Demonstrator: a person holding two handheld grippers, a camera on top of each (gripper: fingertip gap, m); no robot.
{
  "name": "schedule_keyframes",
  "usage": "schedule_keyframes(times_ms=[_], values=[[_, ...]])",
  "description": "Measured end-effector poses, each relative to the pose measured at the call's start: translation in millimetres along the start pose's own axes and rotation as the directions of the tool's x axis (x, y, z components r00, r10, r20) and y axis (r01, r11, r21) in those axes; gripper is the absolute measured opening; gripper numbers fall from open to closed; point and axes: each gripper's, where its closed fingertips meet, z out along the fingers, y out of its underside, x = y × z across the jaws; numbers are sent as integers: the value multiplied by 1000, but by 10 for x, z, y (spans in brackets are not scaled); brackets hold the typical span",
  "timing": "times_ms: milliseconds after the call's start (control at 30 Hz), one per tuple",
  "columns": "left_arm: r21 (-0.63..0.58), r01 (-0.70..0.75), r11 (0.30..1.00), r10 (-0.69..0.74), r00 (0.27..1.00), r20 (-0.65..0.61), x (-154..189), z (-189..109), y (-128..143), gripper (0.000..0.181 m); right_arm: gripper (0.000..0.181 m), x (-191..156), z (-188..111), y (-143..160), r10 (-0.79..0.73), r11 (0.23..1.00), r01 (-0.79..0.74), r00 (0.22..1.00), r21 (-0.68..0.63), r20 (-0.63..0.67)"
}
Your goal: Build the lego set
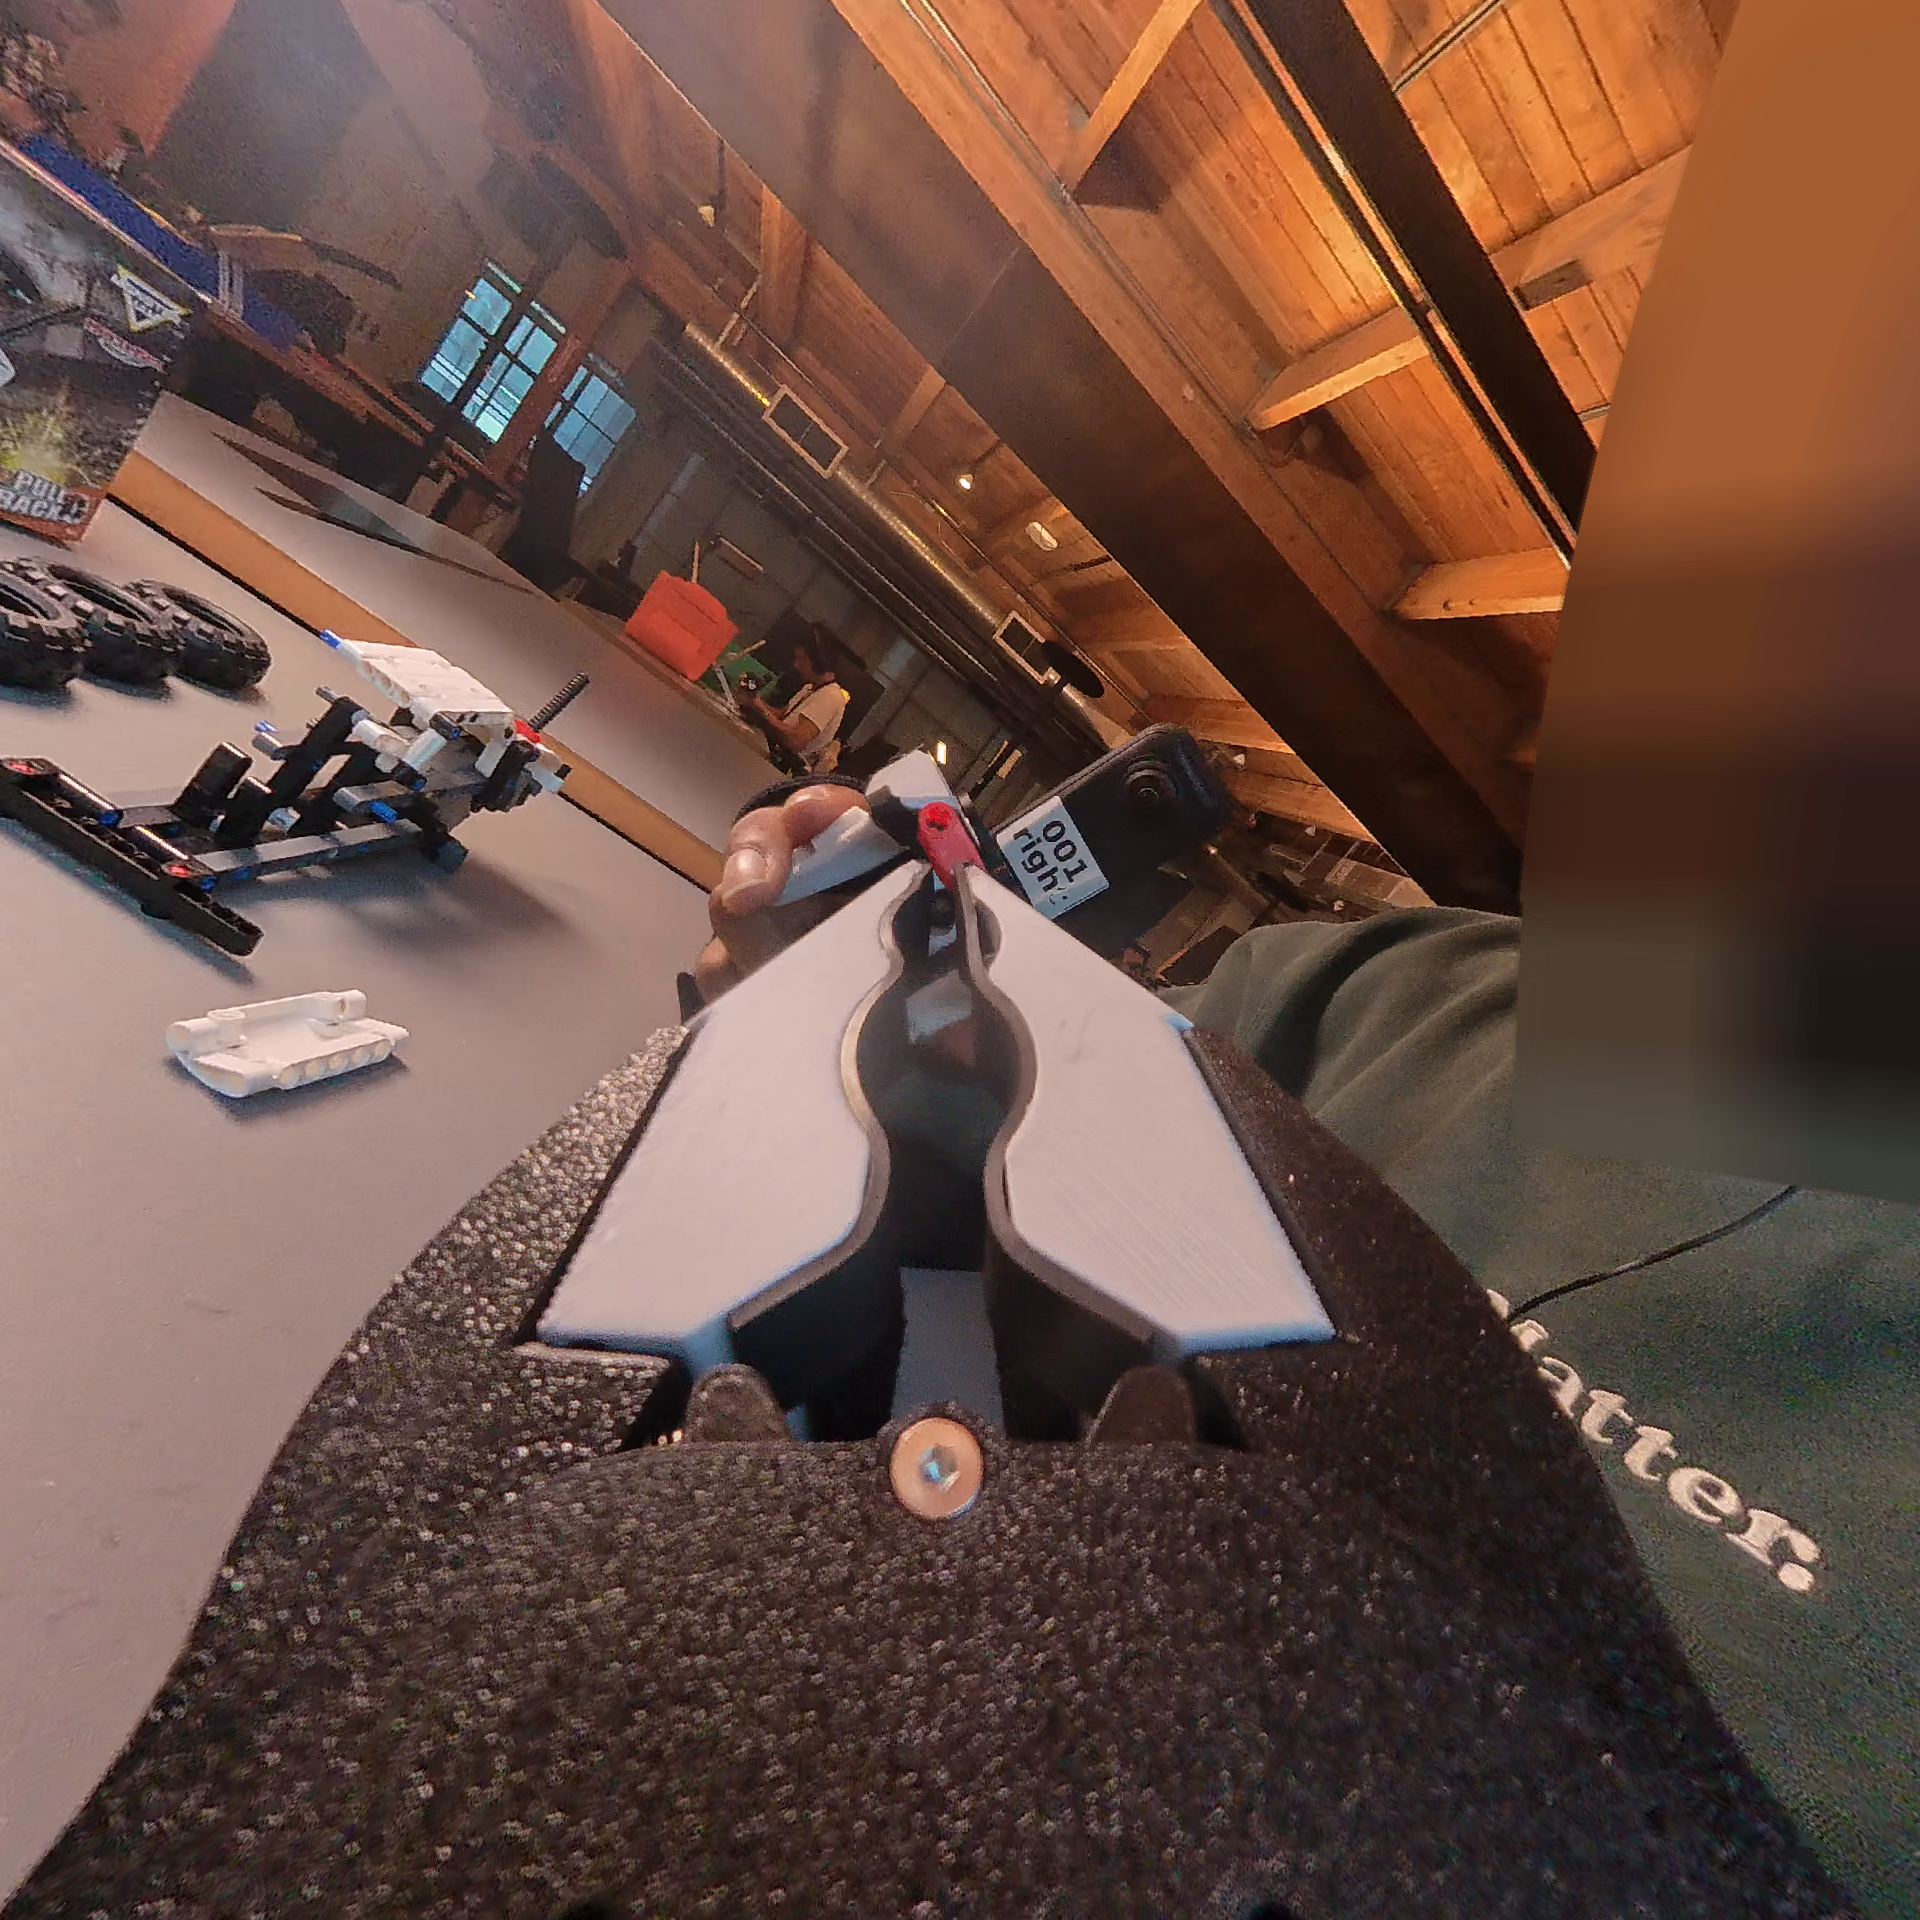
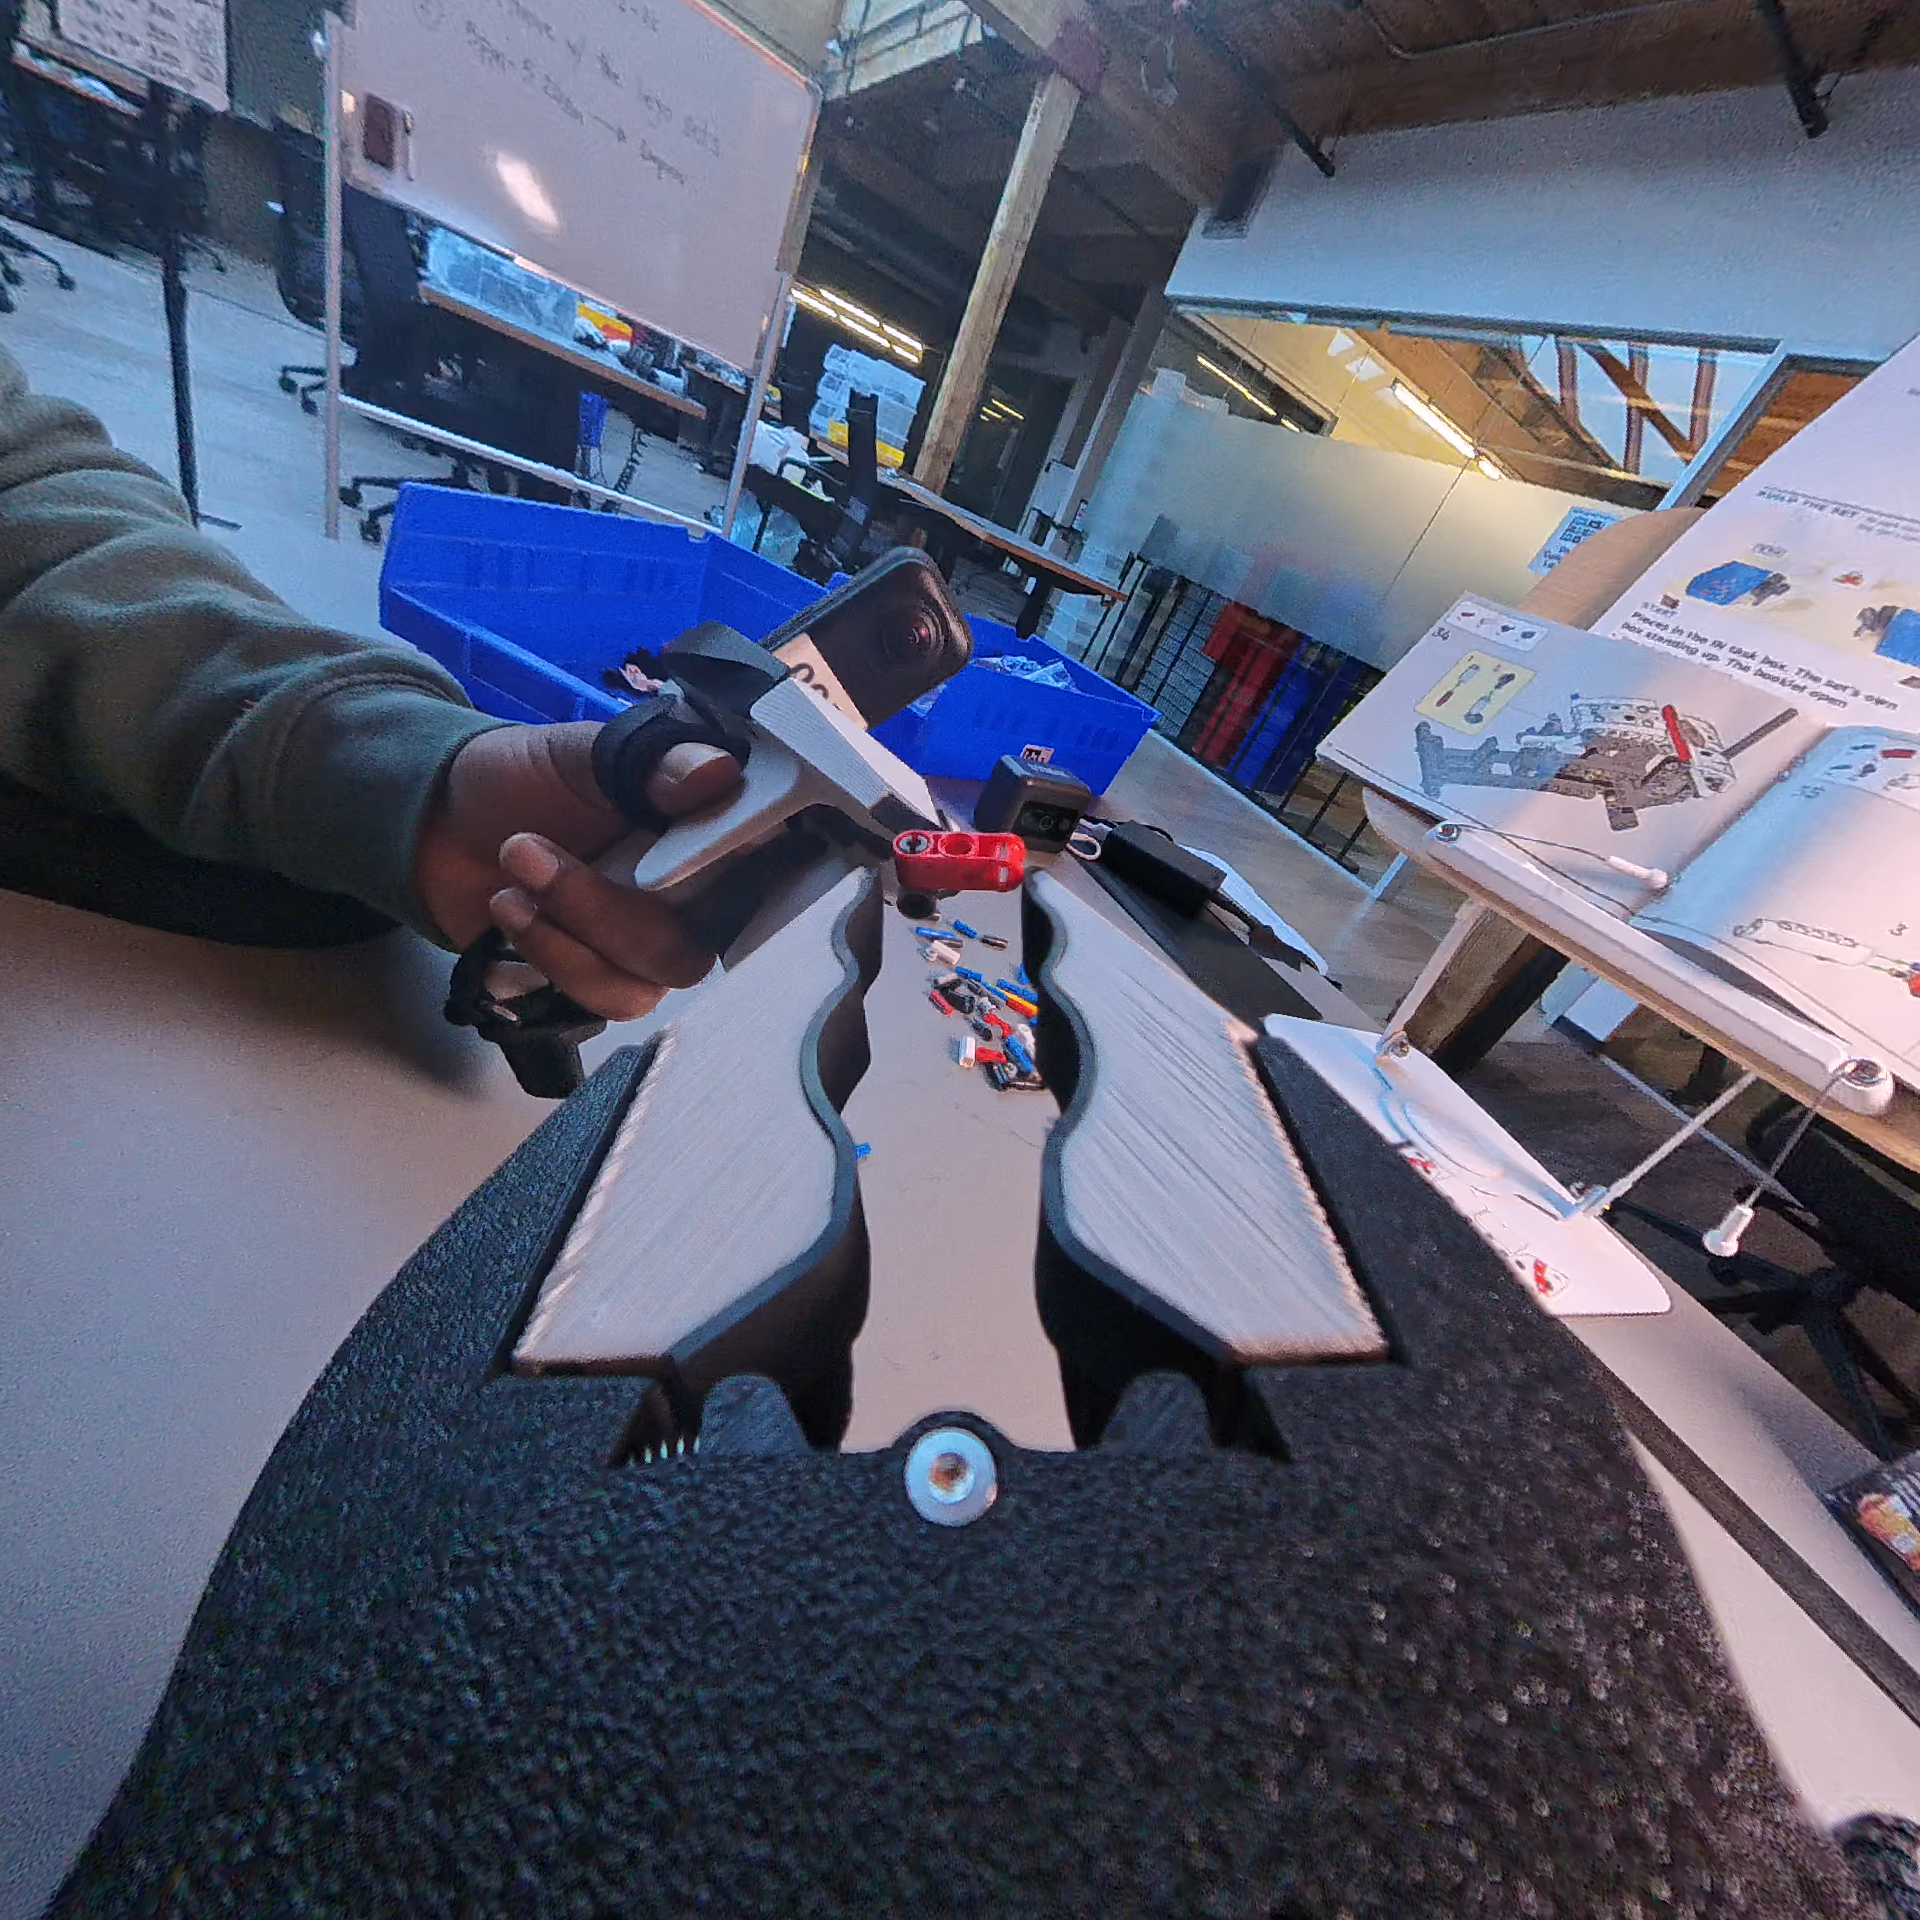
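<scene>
A small red connector piece (image 1: 940, 831) is pinched in the tips of my left gripper (image 1: 940, 868), which is shut on it and held above the table. In the right wrist view the same red piece (image 2: 961, 860) lies crosswise between the tips of my right gripper (image 2: 951, 883), whose jaws stand open on either side of it. The left gripper (image 2: 831, 774) reaches in from the left, held by a hand. A partly built black and white chassis (image 1: 312, 790) and a white sub-assembly (image 1: 286, 1039) lie on the grey table.
Black tyres (image 1: 125, 634) and the set's box (image 1: 62, 364) sit at the far left. A scatter of small loose pieces (image 2: 987, 1018), blue bins (image 2: 582, 603) and a black device (image 2: 1034, 810) lie ahead. An open instruction booklet (image 2: 1621, 748) rests on a stand at right. Left and right tips are no more than a few centimetres apart. From either gripper's tips it is about 20 centimeters to the white sub-assembly (image 1: 286, 1039).
</scene>
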Motion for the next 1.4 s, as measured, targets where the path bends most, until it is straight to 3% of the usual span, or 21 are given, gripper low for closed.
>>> schedule_keyframes(times_ms=[267, 333, 433, 533, 633, 767, 900, 1067, 1167, 1400], values=[[-35, -77, 996, 79, 996, 49, -31, 0, -5, 4, 22, 30, 2, 12, -7, 1000, 7, 1000, -17, -2], [-111, -192, 975, 206, 969, 135, -129, -98, -78, 21, 22, 91, -21, 55, 10, 999, -10, 1000, -31, 1], [-390, -320, 863, 451, 836, 312, -465, -469, -108, 26, 22, 190, -101, 229, 52, 995, -50, 999, -88, 13], [-660, -229, 716, 582, 718, 382, -841, -916, 145, 26, 22, 206, -147, 388, 70, 988, -66, 997, -139, 26], [-781, -89, 619, 605, 687, 402, -1103, -1152, 456, 24, 22, 137, -112, 510, 66, 982, -55, 996, -182, 57], [-848, -125, 516, 669, 677, 307, -1188, -1131, 574, 30, 22, 42, -98, 614, 82, 975, -58, 991, -216, 106], [-833, -32, 552, 600, 710, 370, -1243, -1117, 624, 32, 23, 67, -103, 652, 94, 972, -69, 990, -226, 105], [-838, 26, 545, 635, 640, 433, -1226, -1172, 631, 33, 23, 108, -121, 706, 96, 967, -71, 991, -244, 92], [-821, 47, 569, 612, 643, 461, -1195, -1118, 681, 20, 23, 115, -123, 727, 105, 965, -79, 990, -248, 94], [-790, 54, 611, 602, 617, 507, -1297, -1079, 662, 20, 23, 126, -135, 736, 121, 965, -93, 987, -245, 101]])
